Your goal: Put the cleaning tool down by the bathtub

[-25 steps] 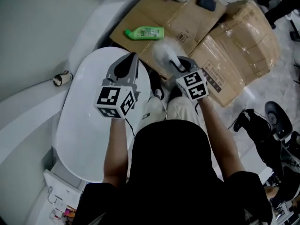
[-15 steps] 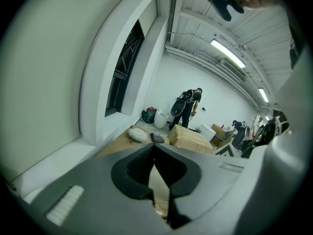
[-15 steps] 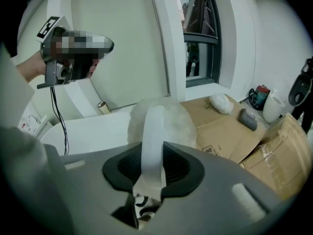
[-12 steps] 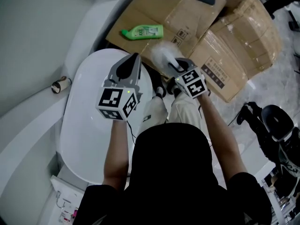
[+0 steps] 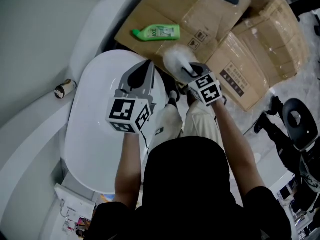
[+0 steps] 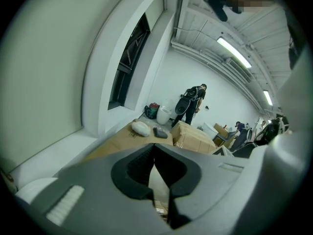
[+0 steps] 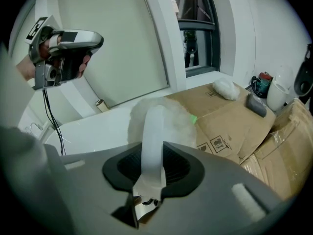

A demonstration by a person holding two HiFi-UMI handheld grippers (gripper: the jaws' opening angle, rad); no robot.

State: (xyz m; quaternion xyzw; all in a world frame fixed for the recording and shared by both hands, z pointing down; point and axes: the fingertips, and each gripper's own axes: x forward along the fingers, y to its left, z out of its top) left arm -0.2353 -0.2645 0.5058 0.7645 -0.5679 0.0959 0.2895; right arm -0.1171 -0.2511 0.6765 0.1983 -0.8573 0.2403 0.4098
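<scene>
The cleaning tool is a fluffy white puff (image 5: 175,58) on a curved white handle (image 7: 152,141). My right gripper (image 5: 186,70) is shut on that handle, and the puff (image 7: 171,121) sticks out past the jaws. It hangs over the gap between the white bathtub (image 5: 95,134) and the flattened cardboard (image 5: 200,19). My left gripper (image 5: 149,64) hovers above the tub's far end, its jaws shut with nothing between them (image 6: 154,148). In the right gripper view the left gripper (image 7: 98,40) shows at upper left.
A green bottle (image 5: 156,32) lies on the cardboard beyond the tub. Taped cardboard boxes (image 5: 260,44) lie to the right. A small roll (image 5: 65,88) rests on the ledge left of the tub. A black chair base (image 5: 299,121) stands at the far right. The person's legs are beside the tub.
Both grippers keep nearly the same pose and the puff stays held. The left gripper has drifted slightly right and nearer in the head view, which itself has shifted a little.
</scene>
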